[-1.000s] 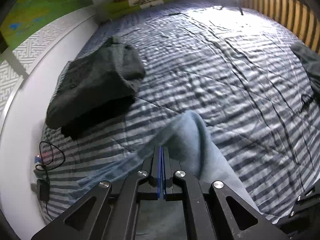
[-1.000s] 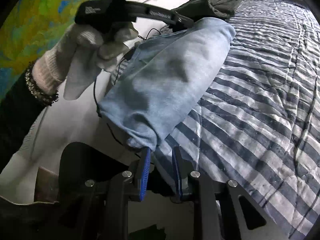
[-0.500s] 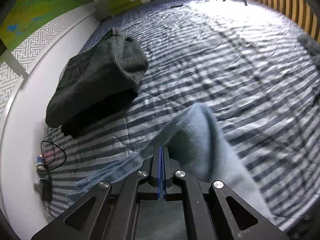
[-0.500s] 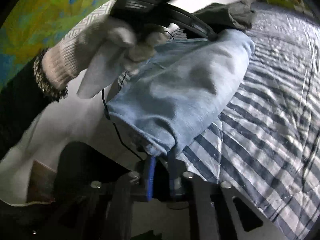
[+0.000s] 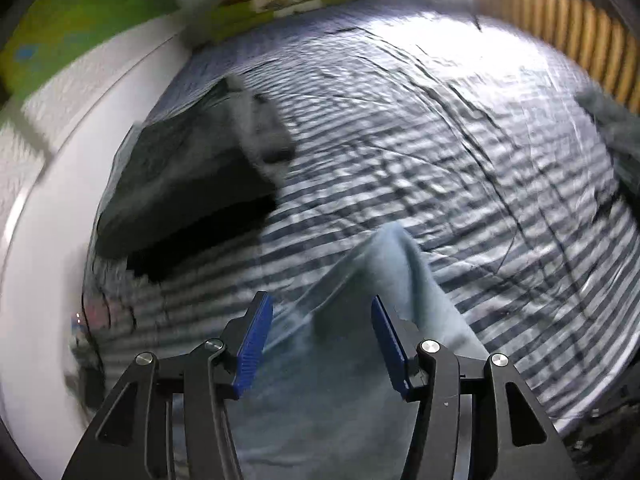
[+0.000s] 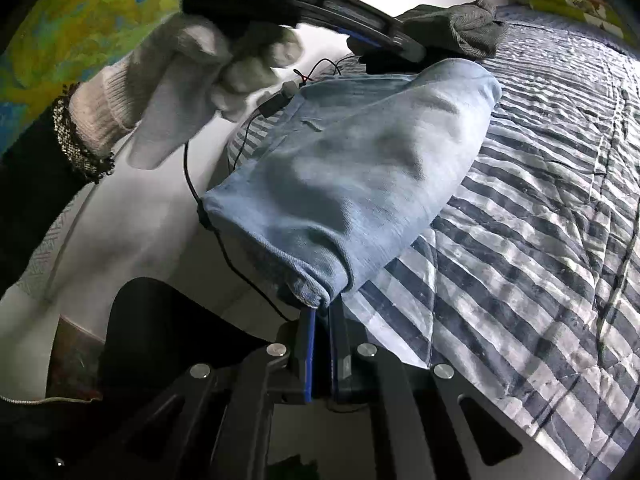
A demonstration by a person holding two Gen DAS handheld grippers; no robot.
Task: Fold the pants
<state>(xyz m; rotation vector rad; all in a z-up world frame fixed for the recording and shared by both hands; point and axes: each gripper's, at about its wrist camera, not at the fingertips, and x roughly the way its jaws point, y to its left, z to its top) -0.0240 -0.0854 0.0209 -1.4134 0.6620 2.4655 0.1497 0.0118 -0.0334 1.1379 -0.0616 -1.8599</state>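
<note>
Pants (image 5: 384,280) of pale blue cloth lie folded on a bed covered by a blue-and-white striped quilt (image 5: 460,152), close to the quilt's lower-left edge. In the left wrist view, which is blurred, the left claw (image 5: 322,320) sits at lower centre with its blue pads spread and opening; the cloth lies between and below them, and neither pad presses on it, so the pants are released on this side. A dark folded garment (image 5: 188,176) lies at the left of the frame near the quilt's edge, beside a white wall (image 5: 52,200). To the right and above, the quilt runs wide and mostly bare up to a wooden slatted rail (image 5: 580,40) at upper right.

The right wrist view shows the right claw (image 6: 322,320) at lower centre, clenched on the hem corner of the pants (image 6: 352,168), which hang over the bed's edge. Only this view shows a white-gloved hand (image 6: 192,80) at upper left holding the left claw's handle above the pants, and a thin black cable (image 6: 216,232) trailing along the cloth's left edge. Striped quilt (image 6: 520,240) fills the right half.
</note>
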